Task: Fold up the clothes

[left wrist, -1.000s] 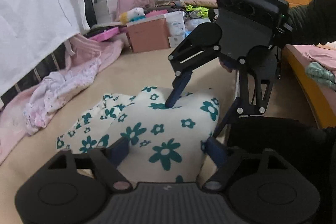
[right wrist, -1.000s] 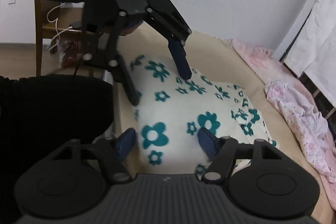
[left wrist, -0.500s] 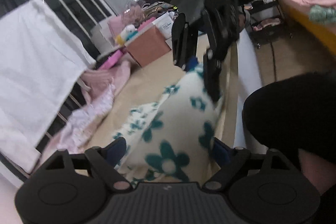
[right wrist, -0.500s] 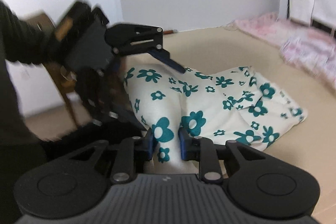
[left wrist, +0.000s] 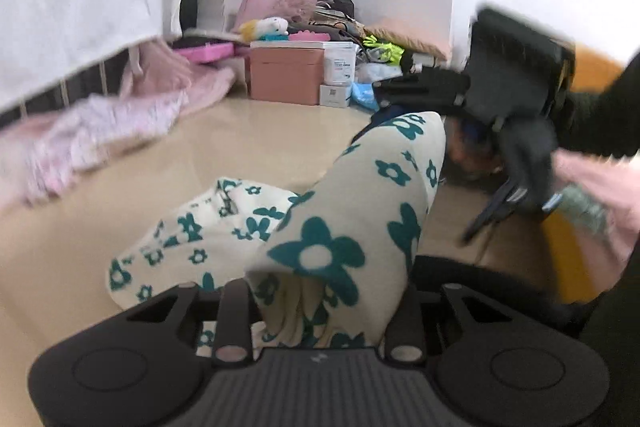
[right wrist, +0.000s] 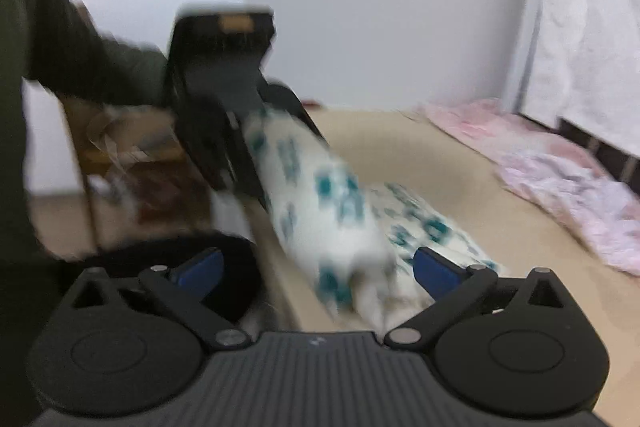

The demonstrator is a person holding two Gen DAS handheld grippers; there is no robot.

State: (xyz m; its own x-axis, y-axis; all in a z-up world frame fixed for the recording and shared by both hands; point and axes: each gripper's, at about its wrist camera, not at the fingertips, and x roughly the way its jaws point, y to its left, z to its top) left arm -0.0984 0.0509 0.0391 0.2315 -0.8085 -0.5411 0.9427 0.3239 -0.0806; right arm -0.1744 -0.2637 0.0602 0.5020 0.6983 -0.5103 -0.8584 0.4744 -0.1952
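Hard to see: both views are pretty smeared, so the print on the flower-print garment (left wrist: 320, 211) goes mushy in the right wrist view, and the fingertips of the left tongs (left wrist: 324, 307) are buried under fabric in their own view.
Cut off: the person's dark sleeve (right wrist: 80, 55) runs out of the picture on the left, and only a knee-ish dark shape shows low down beside the bed.
Left tongs: its jaws are closing, with a bunched fold of the cream-and-teal cloth packed between them; from the right wrist view the cloth comes straight out from between the black arms, so it looks clamped on the garment.
Right tongs: the right tongs (right wrist: 316, 267) have jaws swinging open, blue pads (right wrist: 434, 269) well apart on either side of the cloth's lower end, not pressing it. Released, basically.
Where the garment is: on the beige bed (left wrist: 240, 147), near its edge. One end is pulled up off the bed into a ridge, the rest spreads flat behind it.
Relative to the tongs: the lifted ridge runs between the two tools, upper end in the left one, lower end sagging into the gap of the right one.
Long axis: the raised part is a tilted roll, slanting from high at the left tool down toward the right tool's camera.
Background: pink clothes (right wrist: 560, 183) heaped along the far side of the bed, and a pile of boxes (left wrist: 286, 75).
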